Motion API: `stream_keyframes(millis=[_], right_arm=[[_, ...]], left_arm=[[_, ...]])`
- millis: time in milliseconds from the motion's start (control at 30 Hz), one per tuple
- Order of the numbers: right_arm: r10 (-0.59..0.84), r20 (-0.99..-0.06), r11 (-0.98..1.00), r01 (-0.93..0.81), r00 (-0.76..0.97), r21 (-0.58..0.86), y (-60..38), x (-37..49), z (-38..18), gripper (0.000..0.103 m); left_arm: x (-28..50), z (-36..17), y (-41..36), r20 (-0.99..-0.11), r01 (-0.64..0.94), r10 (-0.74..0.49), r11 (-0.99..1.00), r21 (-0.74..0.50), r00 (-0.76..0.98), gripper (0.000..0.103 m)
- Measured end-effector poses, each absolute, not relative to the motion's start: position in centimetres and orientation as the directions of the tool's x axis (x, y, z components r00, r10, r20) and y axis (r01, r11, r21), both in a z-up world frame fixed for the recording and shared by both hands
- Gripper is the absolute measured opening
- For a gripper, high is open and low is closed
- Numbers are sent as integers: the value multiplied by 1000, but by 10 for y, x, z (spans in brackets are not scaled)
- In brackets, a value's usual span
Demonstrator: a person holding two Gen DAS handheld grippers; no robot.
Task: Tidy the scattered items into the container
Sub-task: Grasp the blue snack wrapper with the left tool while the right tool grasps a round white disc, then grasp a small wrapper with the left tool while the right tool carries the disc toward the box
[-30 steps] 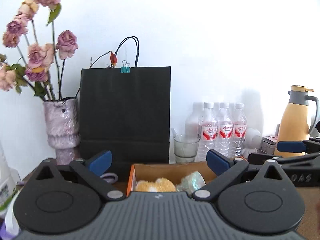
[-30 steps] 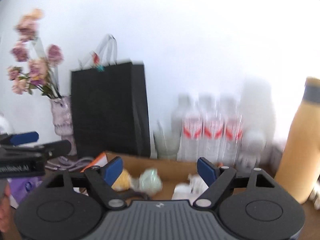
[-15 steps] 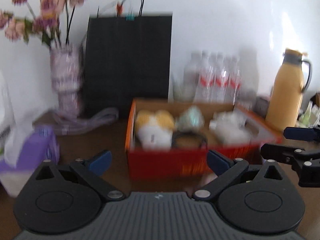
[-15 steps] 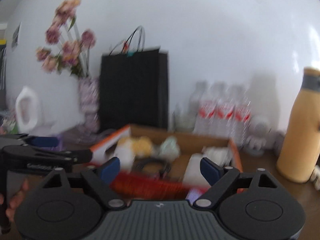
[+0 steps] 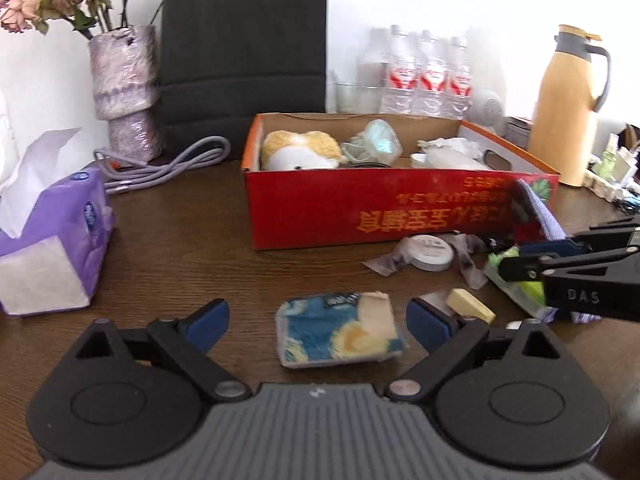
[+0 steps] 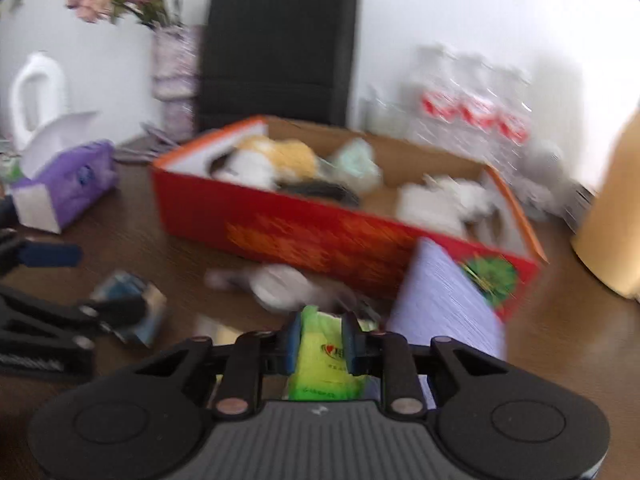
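Observation:
A red cardboard box (image 5: pixel 400 204) stands on the brown table and holds a plush toy (image 5: pixel 298 150), a pale green item and white items. My left gripper (image 5: pixel 318 322) is open low over the table, its pads on either side of a blue and yellow packet (image 5: pixel 336 330). My right gripper (image 6: pixel 320 342) is shut on a green packet (image 6: pixel 322 364) in front of the box (image 6: pixel 320 236); it also shows at the right of the left wrist view (image 5: pixel 520 264). A round white tin (image 5: pixel 430 249), a yellow wedge (image 5: pixel 470 306) and a lilac pad (image 6: pixel 448 300) lie by the box.
A purple tissue box (image 5: pixel 48 240) sits at the left. A vase of dried roses (image 5: pixel 124 92), a black paper bag (image 5: pixel 244 44), water bottles (image 5: pixel 424 76) and a yellow flask (image 5: pixel 568 104) stand along the back wall. A grey cable (image 5: pixel 168 164) lies beside the vase.
Both grippers have dropped from box height to the table in front of the box. The right gripper has closed on the green packet. The left stays open, now around the blue packet.

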State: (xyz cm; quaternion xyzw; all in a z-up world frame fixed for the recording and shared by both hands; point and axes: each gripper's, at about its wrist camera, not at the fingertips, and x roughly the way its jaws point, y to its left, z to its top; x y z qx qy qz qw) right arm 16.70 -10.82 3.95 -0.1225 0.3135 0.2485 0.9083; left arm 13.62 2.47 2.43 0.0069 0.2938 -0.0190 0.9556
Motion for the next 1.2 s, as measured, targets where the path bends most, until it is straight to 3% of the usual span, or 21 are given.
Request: stream_keyframes(millis=[133, 233, 300, 333, 467, 633, 700, 733, 867, 1033, 1167, 1200], right_arm=[[421, -603, 836, -547, 677, -30, -117, 162, 51, 25], [513, -577, 790, -612, 636, 28, -104, 170, 58, 36], [523, -586, 767, -641, 619, 7, -87, 180, 55, 41], [511, -599, 761, -649, 616, -18, -79, 185, 52, 41], [460, -667, 767, -641, 586, -35, -64, 207, 33, 40], [493, -666, 757, -653, 560, 11, -65, 216, 28, 47], [504, -664, 749, -662, 552, 19, -65, 218, 27, 46], [504, -665, 750, -662, 552, 19, -63, 219, 27, 38], [516, -643, 745, -668, 566, 10, -62, 207, 33, 38], [535, -538, 774, -633, 652, 2, -83, 174, 56, 38], [555, -490, 788, -614, 673, 49, -105, 145, 66, 38], [555, -476, 790, -612, 682, 45, -110, 137, 67, 38]], left_arm=[[137, 20, 20, -571, 48, -33, 999, 12, 820, 94], [137, 19, 24, -573, 64, -68, 998, -26, 817, 86], [139, 17, 26, -594, 67, -82, 997, -48, 800, 71], [139, 16, 27, -602, 67, -88, 996, -57, 794, 69], [139, 16, 29, -598, 68, -100, 995, -76, 795, 68], [139, 16, 30, -594, 60, -98, 995, -83, 798, 66], [138, 16, 30, -594, 57, -96, 995, -84, 799, 65], [138, 17, 31, -594, 56, -96, 995, -85, 799, 65], [138, 17, 30, -591, 49, -88, 995, -82, 802, 65], [134, 19, 29, -571, 37, -66, 997, -62, 818, 61], [128, 22, 21, -543, 67, -66, 998, -19, 837, 47], [127, 22, 20, -533, 74, -71, 997, -16, 843, 38]])
